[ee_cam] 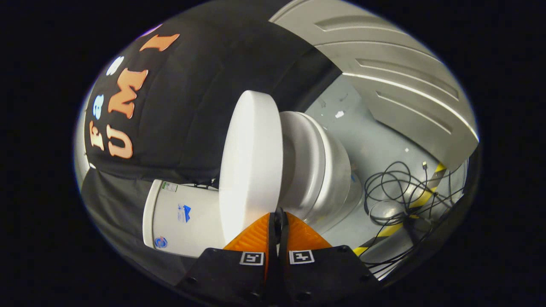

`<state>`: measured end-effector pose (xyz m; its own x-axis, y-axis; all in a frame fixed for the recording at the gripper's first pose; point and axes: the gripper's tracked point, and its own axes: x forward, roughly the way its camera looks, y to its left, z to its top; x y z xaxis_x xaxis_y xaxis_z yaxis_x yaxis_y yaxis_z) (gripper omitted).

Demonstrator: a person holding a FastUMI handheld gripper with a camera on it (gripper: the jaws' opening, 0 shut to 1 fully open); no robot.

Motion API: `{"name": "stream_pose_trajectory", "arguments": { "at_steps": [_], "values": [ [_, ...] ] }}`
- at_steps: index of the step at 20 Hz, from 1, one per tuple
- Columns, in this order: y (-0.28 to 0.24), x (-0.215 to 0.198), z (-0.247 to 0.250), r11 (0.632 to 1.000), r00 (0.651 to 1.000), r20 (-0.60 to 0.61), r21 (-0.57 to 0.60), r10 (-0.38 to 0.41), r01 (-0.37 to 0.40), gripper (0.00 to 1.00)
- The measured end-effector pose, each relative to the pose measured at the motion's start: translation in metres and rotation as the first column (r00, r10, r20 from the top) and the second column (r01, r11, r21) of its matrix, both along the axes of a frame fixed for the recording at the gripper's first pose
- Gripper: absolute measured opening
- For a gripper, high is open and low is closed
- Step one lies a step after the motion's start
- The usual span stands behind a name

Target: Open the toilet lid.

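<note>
— Where's the toilet lid (pixel 251 166)?
— Raised, standing off the toilet bowl (pixel 318 170), beside the cistern (pixel 183 217) — just ahead of my tips.
— And your gripper (pixel 279 219)?
— My fingers are pressed together, pinching nothing I can see.

Raised lid (pixel 251 166) stands between tank (pixel 183 217) and bowl (pixel 324 170)

Grey floor (pixel 375 140) — white toilet (pixel 315 166), tangled black cables (pixel 396 192), striped tape (pixel 426 196)
</note>
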<state>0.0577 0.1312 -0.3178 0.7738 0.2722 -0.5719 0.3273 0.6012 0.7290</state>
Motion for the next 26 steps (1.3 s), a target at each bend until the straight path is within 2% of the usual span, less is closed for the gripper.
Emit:
{"name": "stream_pose_trajectory", "arguments": {
  "at_steps": [3,6,9,15,19,26],
  "values": [
    [0.002,0.004,0.025,0.995,0.998,0.058,-0.095,0.028,-0.022,0.08],
    [0.016,0.006,0.058,0.968,0.992,0.096,-0.247,0.077,-0.051,0.08],
    [0.028,0.009,0.086,0.938,0.989,0.112,-0.344,0.093,-0.049,0.08],
    [0.056,0.011,0.125,0.843,0.982,0.131,-0.536,0.138,-0.047,0.08],
    [0.071,0.012,0.141,0.795,0.977,0.143,-0.605,0.158,-0.040,0.08],
    [0.103,0.017,0.175,0.682,0.965,0.157,-0.730,0.210,-0.030,0.08]
  ]
}}
